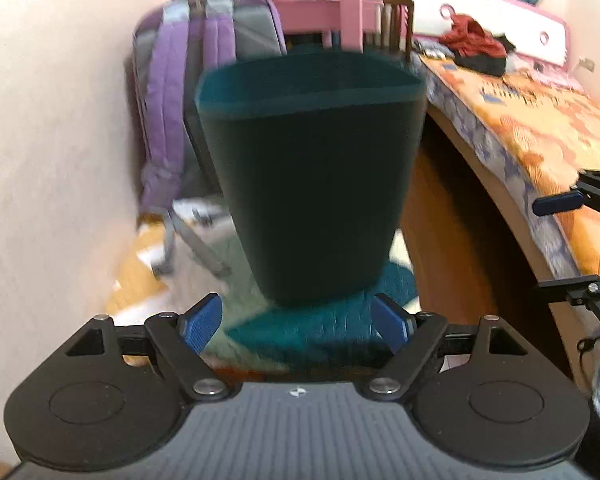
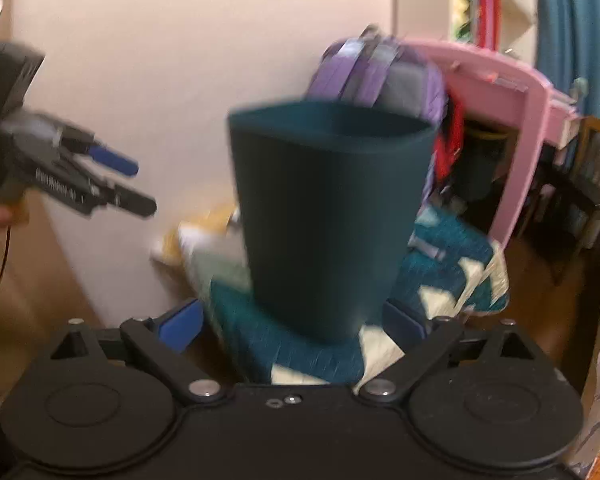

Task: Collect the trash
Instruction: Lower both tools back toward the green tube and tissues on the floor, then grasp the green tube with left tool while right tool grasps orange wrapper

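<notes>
Item: dark teal bin (image 1: 312, 184), upright on a patterned mat (image 1: 320, 332) beside the bed (image 1: 540, 136), backpack (image 1: 188, 92) behind. Left gripper (image 1: 298, 322) and right gripper (image 2: 296, 330): both spread, empty. Risk: tall, narrow-based bin may tip if nudged.

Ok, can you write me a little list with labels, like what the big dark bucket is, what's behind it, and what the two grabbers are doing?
bin: dark teal wastebasket, upright on the floor, top open
under it: teal patterned rug
behind it: purple and grey backpack against the wall, pink chair
to the side: bed with orange patterned cover, red cloth on it
left gripper: open, nothing between its fingers, pointed at the bin
right gripper: open, empty, pointed at the bin
trash: none visible
</notes>
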Demonstrator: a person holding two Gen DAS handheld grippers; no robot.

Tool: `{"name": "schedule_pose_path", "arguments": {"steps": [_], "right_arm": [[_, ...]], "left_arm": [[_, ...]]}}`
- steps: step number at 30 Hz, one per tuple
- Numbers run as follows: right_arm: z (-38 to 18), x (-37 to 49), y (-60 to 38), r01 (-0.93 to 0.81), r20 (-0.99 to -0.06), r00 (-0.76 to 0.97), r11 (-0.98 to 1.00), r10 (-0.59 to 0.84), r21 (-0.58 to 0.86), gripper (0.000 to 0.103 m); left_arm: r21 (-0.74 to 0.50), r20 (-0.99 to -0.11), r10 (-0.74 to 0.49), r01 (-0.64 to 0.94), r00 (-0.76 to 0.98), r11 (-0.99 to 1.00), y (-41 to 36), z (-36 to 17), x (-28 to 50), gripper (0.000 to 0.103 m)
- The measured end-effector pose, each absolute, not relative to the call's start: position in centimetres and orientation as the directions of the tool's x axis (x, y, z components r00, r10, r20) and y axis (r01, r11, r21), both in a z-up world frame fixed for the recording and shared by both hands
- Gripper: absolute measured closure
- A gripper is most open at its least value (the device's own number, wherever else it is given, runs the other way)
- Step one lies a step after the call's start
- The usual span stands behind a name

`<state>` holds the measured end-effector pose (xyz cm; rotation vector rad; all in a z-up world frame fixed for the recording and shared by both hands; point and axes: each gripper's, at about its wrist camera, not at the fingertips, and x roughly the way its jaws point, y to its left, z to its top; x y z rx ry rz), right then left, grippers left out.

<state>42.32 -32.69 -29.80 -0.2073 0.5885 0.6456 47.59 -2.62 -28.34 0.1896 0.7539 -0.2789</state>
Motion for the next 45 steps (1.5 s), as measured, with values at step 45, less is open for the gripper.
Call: {"name": "schedule_pose_path", "arguments": {"steps": [45], "right_arm": [[-81.1, 42.0, -23.9, -0.881, -0.991, 0.055, 0.473, 0.124, 0.010, 0.044]], "left_arm": [[-0.004, -0.998, -0.041, 0.578, 0.050, 0.816, -10.4, -82.9, 47.2, 0.003]]}}
